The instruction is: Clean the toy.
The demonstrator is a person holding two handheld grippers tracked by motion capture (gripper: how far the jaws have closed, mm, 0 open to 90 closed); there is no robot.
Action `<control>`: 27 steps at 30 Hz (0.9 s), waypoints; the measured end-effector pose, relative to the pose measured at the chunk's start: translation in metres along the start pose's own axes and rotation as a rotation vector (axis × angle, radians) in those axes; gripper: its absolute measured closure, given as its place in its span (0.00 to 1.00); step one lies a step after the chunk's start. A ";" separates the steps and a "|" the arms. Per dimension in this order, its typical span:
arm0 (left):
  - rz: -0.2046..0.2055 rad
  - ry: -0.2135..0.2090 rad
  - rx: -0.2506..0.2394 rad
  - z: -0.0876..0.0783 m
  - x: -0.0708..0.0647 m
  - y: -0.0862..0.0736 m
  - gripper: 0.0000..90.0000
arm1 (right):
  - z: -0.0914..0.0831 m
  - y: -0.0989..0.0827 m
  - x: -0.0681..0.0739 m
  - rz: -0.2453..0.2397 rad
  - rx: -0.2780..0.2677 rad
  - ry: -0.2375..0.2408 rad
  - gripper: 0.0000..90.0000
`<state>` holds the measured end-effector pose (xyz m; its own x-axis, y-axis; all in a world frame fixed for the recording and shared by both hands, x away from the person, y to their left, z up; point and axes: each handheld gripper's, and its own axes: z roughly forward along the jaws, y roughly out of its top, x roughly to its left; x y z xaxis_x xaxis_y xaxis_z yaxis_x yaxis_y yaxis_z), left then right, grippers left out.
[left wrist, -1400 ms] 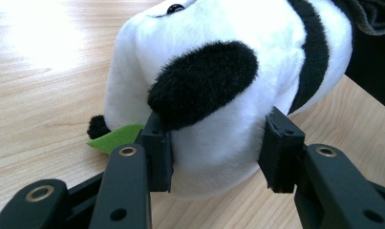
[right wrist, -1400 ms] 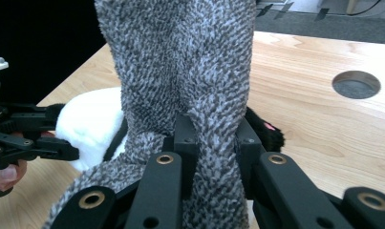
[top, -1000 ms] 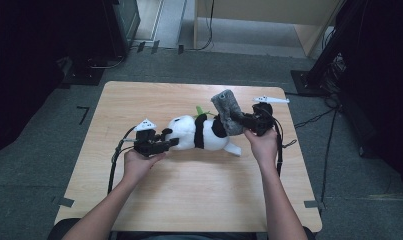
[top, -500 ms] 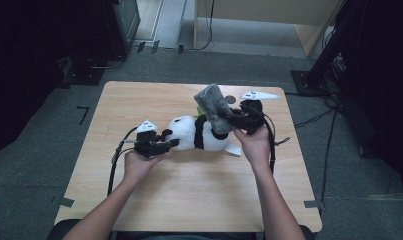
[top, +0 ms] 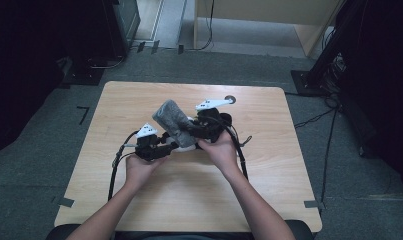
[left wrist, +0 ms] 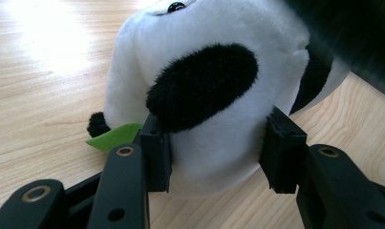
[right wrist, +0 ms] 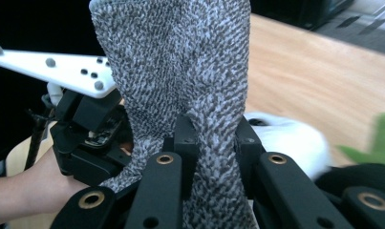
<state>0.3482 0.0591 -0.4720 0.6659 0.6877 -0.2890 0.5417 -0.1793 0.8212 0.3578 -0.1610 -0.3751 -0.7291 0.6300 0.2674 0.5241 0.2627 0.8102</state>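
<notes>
A black-and-white panda plush (left wrist: 204,86) lies on the wooden table (top: 269,150), with a green felt leaf (left wrist: 113,137) beside it. My left gripper (left wrist: 219,152) is shut on the plush's head, both pads pressing into the white fur. In the high view the left gripper (top: 170,147) sits just left of the plush's white fur (top: 188,146). My right gripper (right wrist: 216,138) is shut on a grey knitted cloth (right wrist: 176,62), which stands up between its jaws. From above, the right gripper (top: 188,131) holds the grey cloth (top: 169,117) over the plush and hides most of it.
The left gripper's body and white plate (right wrist: 51,67) are close behind the cloth in the right gripper view. Cables (top: 116,165) trail off both grippers across the table. A small round hole (top: 230,99) lies near the far edge. Dark equipment stands on the floor around.
My right gripper has carried the grey cloth leftward, from the plush's right end to over its middle, close to the left gripper. The left gripper has kept its grip in place.
</notes>
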 end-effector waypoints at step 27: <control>-0.015 -0.015 0.013 0.002 0.004 0.003 0.59 | 0.008 -0.023 -0.042 0.077 0.061 -0.043 0.86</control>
<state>0.3534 0.0601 -0.4720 0.6651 0.6801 -0.3084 0.5581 -0.1782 0.8104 0.3799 -0.1871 -0.4091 -0.6671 0.6801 0.3041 0.6045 0.2556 0.7545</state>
